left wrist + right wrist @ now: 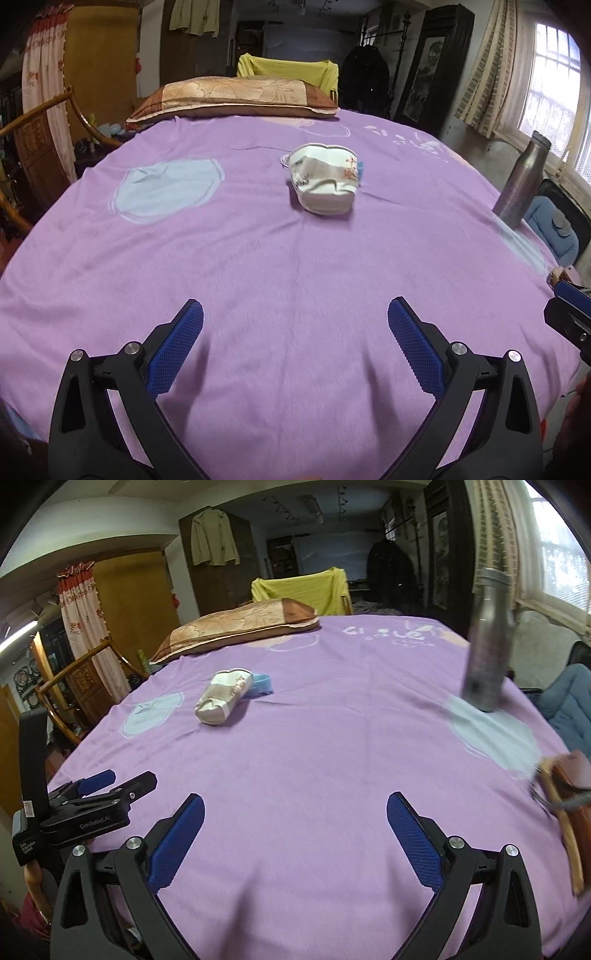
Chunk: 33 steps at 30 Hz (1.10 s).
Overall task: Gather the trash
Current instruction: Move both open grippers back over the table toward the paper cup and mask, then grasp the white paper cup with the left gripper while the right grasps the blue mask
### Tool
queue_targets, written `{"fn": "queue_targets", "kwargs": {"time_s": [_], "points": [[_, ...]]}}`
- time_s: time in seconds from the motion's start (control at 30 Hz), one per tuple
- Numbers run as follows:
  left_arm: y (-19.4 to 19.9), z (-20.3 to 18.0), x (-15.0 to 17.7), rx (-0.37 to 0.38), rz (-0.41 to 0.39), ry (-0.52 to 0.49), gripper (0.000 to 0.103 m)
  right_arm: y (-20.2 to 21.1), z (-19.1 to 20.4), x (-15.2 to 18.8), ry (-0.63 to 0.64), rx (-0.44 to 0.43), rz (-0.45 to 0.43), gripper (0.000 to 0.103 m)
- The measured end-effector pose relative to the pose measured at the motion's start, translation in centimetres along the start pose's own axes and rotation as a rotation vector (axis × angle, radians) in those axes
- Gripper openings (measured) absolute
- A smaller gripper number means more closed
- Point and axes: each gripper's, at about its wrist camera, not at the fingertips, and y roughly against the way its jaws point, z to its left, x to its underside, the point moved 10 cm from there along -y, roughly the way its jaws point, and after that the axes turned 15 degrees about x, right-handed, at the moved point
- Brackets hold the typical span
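Observation:
A crumpled white paper packet with printed marks lies on the purple bedsheet, a small blue scrap at its far side. In the right wrist view the same packet sits left of centre with the blue scrap beside it. My left gripper hovers open low over the sheet, well short of the packet, nothing between its blue pads. My right gripper is open too and holds nothing. The left gripper shows at the left edge of the right wrist view.
A grey metal bottle stands upright near the bed's right edge, also seen as the bottle. A brown pillow lies at the head. A brown leather item rests at the right edge. Wooden chair stands left of the bed.

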Motion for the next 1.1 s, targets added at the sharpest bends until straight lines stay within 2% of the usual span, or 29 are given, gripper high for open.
{"fn": "queue_targets", "kwargs": {"time_s": [0.07, 0.2, 0.37, 0.57, 0.7, 0.8, 0.9, 0.97, 1.03, 1.1], "points": [[-0.7, 0.5, -1.1, -0.011, 0.014, -0.002, 0.096, -1.1, 0.3, -0.7, 0.001, -0.011, 0.006, 0.097], [-2.5, 1.1, -3.6, 0.015, 0.058, 0.021, 0.096, -3.1, 0.9, -2.5, -0.004, -0.04, 0.017, 0.097], [-5.7, 1.3, -7.0, 0.009, 0.117, -0.026, 0.096, -5.8, 1.0, -4.3, -0.012, -0.049, 0.026, 0.097], [-11.0, -0.3, -9.5, 0.066, 0.204, -0.057, 0.097, -9.0, 0.6, -6.0, -0.04, -0.049, 0.034, 0.097], [-13.9, -0.1, -10.1, 0.043, 0.222, -0.086, 0.097, -10.4, 0.7, -6.7, -0.049, -0.064, 0.033, 0.097], [-15.0, 1.3, -9.3, 0.018, 0.242, -0.086, 0.097, -11.2, 0.5, -6.7, -0.04, -0.06, 0.027, 0.097], [-15.7, 3.1, -8.8, 0.006, 0.277, -0.02, 0.097, -12.2, 0.6, -6.5, -0.069, -0.124, 0.081, 0.097], [-15.5, 4.0, -9.1, 0.015, 0.273, 0.025, 0.097, -12.6, 0.0, -6.4, -0.115, -0.14, 0.101, 0.097], [-14.9, 5.3, -9.9, -0.025, 0.248, 0.047, 0.097, -13.0, -0.6, -6.1, -0.152, -0.159, 0.125, 0.097], [-13.9, 7.5, -10.7, -0.098, 0.209, 0.075, 0.097, -13.3, -0.9, -5.9, -0.173, -0.161, 0.139, 0.097]]}}
